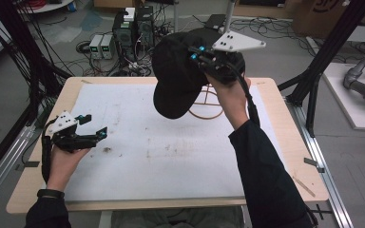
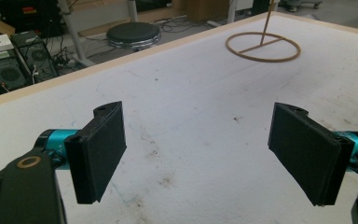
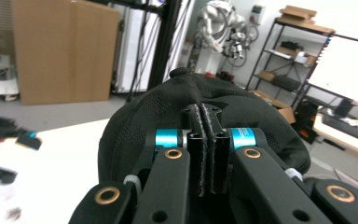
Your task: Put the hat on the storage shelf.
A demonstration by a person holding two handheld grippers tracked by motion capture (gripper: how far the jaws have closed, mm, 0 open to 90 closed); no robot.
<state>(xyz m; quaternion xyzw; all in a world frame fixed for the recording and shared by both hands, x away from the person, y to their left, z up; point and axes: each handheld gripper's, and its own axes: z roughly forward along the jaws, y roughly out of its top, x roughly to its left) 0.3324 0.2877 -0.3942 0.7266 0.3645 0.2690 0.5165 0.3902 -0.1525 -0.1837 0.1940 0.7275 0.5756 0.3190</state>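
A black cap (image 1: 176, 76) hangs in the air above the far right of the table, brim tilted down. My right gripper (image 1: 197, 53) is shut on the cap's fabric; in the right gripper view its jaws (image 3: 207, 116) pinch a fold of the cap (image 3: 135, 126). Just under the cap stands a wooden stand with a ring base (image 1: 206, 107), and that base (image 2: 263, 46) also appears far off in the left gripper view. My left gripper (image 1: 95, 126) rests low at the table's left, open, with nothing between its pads (image 2: 198, 154).
A stained white mat (image 1: 147, 142) covers the wooden table. Computer cases (image 1: 133, 28) and cables lie on the floor behind it. Black frame posts (image 1: 332, 42) rise at the right, and a round black stool (image 2: 134, 35) stands beyond the table edge.
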